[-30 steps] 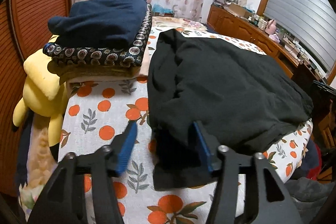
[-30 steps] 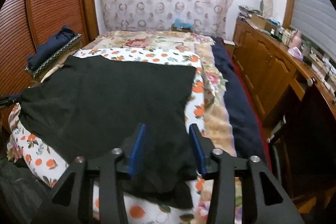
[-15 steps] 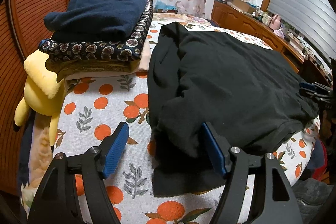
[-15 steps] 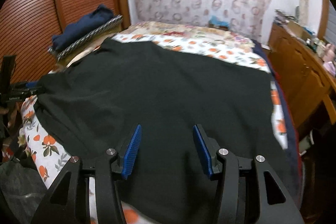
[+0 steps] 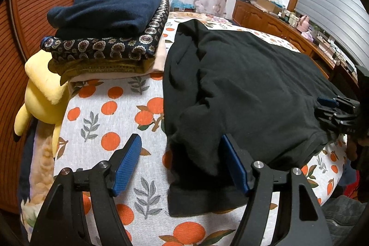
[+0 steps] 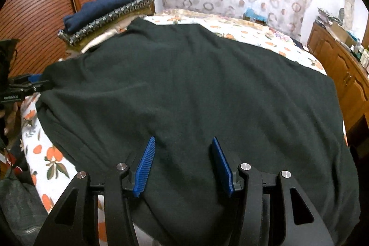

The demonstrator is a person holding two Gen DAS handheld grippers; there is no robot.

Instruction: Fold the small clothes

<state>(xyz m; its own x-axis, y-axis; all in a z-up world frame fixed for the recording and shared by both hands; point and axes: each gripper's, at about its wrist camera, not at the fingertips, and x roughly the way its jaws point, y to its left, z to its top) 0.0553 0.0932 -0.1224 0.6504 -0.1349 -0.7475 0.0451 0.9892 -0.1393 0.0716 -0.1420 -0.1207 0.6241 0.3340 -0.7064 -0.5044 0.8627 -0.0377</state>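
Observation:
A black garment (image 5: 242, 89) lies spread on the bed, its near left edge bunched and hanging over the bed's front. My left gripper (image 5: 182, 165) is open, its blue pads straddling that bunched corner just above the sheet. My right gripper (image 6: 182, 165) is open and empty, hovering low over the garment (image 6: 196, 89) near its front edge. The right gripper also shows at the right edge of the left wrist view (image 5: 336, 110); the left gripper shows at the left edge of the right wrist view (image 6: 25, 84).
A stack of folded clothes (image 5: 110, 27) topped by a navy piece sits at the back left of the orange-print sheet (image 5: 103, 121). A yellow plush toy (image 5: 43, 93) hangs at the bed's left edge. A wooden dresser (image 6: 341, 75) stands to the right.
My left gripper opened wider and edged forward over the garment's corner. My right gripper moved left and forward from the bed's right edge to above the garment's middle.

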